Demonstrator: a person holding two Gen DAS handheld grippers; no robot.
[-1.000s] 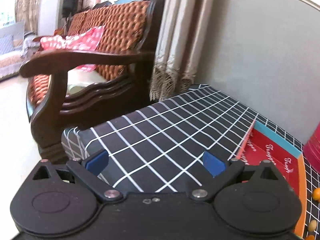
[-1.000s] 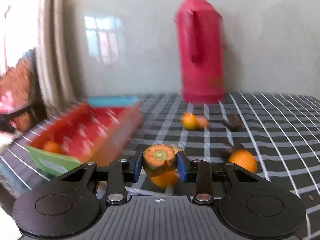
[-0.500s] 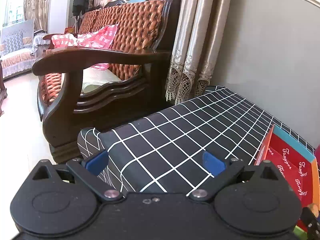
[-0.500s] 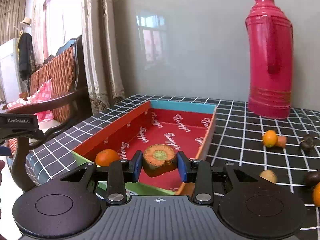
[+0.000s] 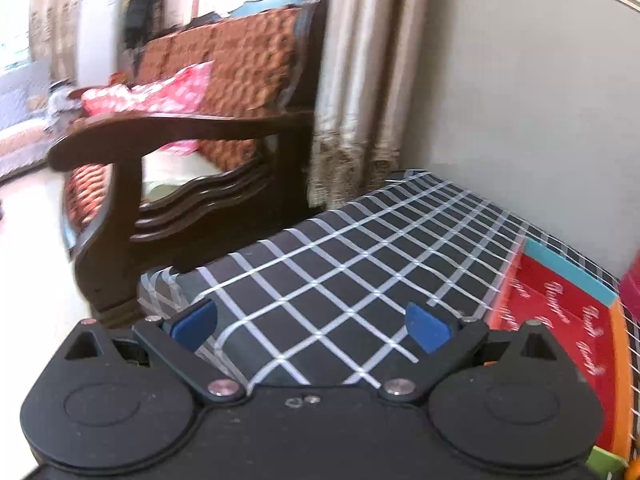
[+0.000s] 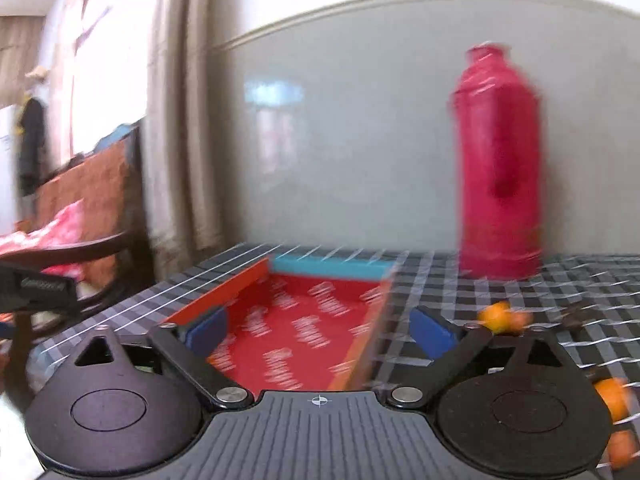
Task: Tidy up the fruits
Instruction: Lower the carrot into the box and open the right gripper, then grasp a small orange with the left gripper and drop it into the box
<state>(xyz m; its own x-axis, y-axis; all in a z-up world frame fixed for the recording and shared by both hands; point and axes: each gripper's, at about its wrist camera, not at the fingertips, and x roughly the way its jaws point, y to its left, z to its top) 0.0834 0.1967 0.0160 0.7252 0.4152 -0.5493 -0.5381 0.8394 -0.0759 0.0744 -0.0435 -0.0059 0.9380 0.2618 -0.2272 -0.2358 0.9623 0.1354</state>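
Observation:
My right gripper (image 6: 320, 330) is open and empty, held over the near end of the red box (image 6: 304, 320) with orange and teal walls. The orange carrot piece it held is out of sight. Small orange fruits (image 6: 498, 316) lie on the checked cloth right of the box, with more at the right edge (image 6: 612, 398). A dark fruit (image 6: 576, 316) lies beyond them. My left gripper (image 5: 310, 326) is open and empty above the checked table corner, left of the box (image 5: 560, 320). Both views are blurred.
A tall red thermos (image 6: 498, 168) stands at the back against the grey wall. A dark wooden armchair (image 5: 168, 168) with an orange cushion stands left of the table (image 5: 360, 264), beside beige curtains (image 5: 360, 80). The table edge drops off at the left.
My right gripper has opened and let go of the carrot piece over the box; the piece is no longer seen. The left gripper has shifted slightly, staying open.

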